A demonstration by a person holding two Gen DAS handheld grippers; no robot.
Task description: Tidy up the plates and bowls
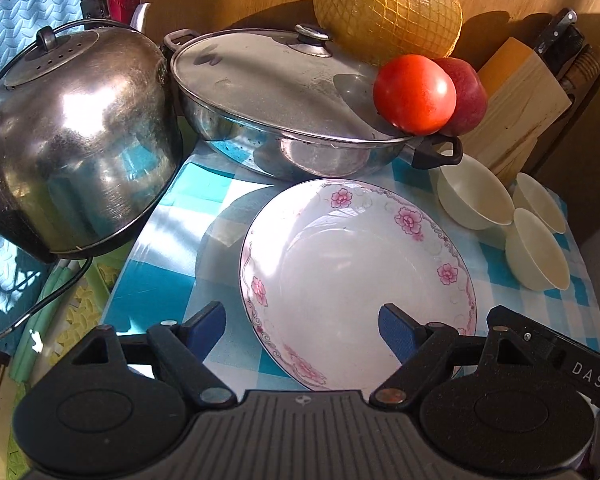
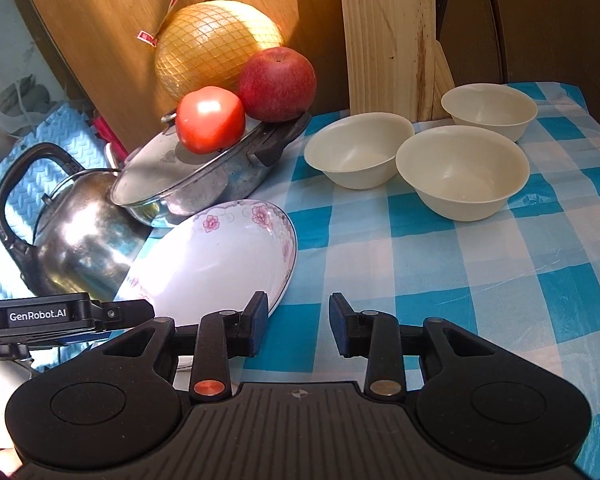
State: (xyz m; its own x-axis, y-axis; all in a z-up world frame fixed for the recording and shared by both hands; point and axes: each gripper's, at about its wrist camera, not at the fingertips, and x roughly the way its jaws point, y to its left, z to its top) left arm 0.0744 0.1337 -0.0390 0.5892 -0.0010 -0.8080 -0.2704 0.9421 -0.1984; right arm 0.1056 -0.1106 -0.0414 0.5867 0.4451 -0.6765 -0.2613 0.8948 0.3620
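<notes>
A white plate with pink flowers (image 1: 356,276) lies on the blue checked cloth, also in the right wrist view (image 2: 216,256). My left gripper (image 1: 302,334) is open, its fingers astride the plate's near rim, empty. Three cream bowls stand apart at the right: (image 1: 474,194), (image 1: 538,250), (image 1: 540,200); in the right wrist view they are (image 2: 360,150), (image 2: 462,172), (image 2: 490,106). My right gripper (image 2: 298,322) is open and empty above the cloth, just right of the plate.
A steel kettle (image 1: 80,136) and a lidded steel pan (image 1: 284,112) stand behind the plate. A tomato (image 1: 414,94) and an apple (image 2: 278,84) rest on the pan lid, a netted pomelo (image 1: 388,4) behind. A wooden knife block (image 2: 388,40) stands at the back.
</notes>
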